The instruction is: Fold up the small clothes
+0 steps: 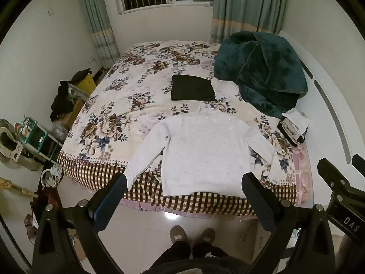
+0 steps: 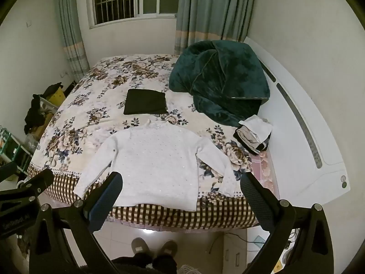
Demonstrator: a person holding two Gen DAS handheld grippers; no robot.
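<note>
**One sweater laid out for folding**

One white sweater (image 1: 205, 153) lies flat near the foot of the bed (image 1: 127, 105), hem toward the person and both sleeves spread outward, presumably so each sleeve can be turned in before the body is doubled. Beyond it rests a folded black garment (image 1: 192, 88), seemingly a finished piece set clear of the working area. A green blanket (image 1: 260, 73) is heaped toward the headboard side, with a small stack of folded items (image 1: 293, 127) beside it. Left gripper (image 1: 183, 199) and right gripper (image 2: 181, 197) both hover short of the bed edge, fingers spread wide and holding nothing, apparently poised to take hem or sleeves.
</note>
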